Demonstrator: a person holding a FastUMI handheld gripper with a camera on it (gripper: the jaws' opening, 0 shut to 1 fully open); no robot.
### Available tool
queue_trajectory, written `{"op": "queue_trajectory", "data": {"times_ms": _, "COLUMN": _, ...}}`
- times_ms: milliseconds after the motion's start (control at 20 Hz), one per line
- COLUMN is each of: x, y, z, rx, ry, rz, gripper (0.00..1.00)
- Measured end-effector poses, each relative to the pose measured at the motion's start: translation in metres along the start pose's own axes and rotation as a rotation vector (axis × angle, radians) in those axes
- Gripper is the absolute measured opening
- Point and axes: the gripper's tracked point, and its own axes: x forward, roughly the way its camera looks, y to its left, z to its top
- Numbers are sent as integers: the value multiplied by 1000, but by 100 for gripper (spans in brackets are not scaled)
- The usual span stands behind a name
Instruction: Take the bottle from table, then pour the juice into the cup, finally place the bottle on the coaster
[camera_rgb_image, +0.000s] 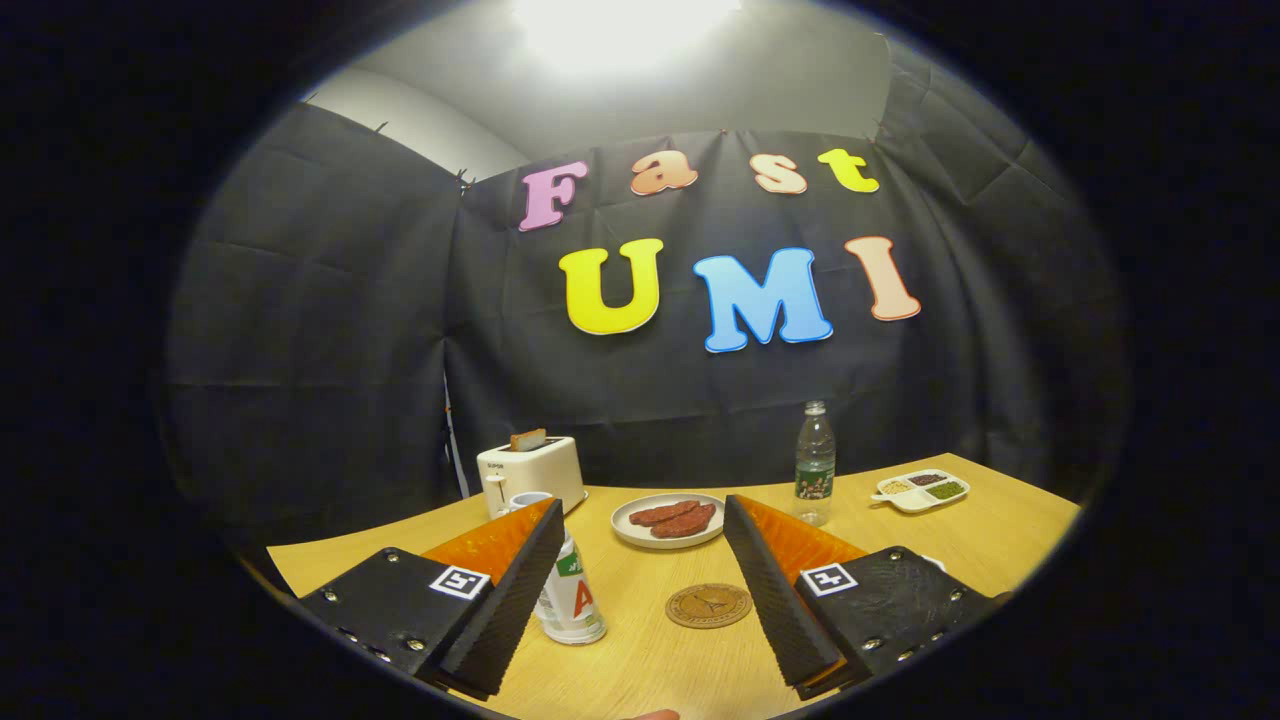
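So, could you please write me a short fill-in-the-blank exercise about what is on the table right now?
1. The gripper has its fingers ____, holding nothing.
2. The round coaster lies on the table ____ the two fingers.
3. The white plate beyond the coaster holds pieces of ____.
4. A slice of bread sticks up from the white ____.

Missing words: open; between; meat; toaster

Wooden table (1000, 545) bears toaster (530, 470), plate (668, 535), coaster (708, 605), bottles.

Fisheye riding the tool (640, 585), low over table (1000, 540) (seemingly close), facing booth wall
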Motion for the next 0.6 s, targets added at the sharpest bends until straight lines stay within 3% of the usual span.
{"op": "queue_trajectory", "data": {"times_ms": 300, "x": 30, "y": 53, "z": -51, "rx": -31, "ry": 84, "rz": 100, "gripper": 97}}
{"op": "queue_trajectory", "data": {"times_ms": 600, "x": 63, "y": 70, "z": -96, "rx": -67, "ry": 164, "rz": 83, "gripper": 96}}
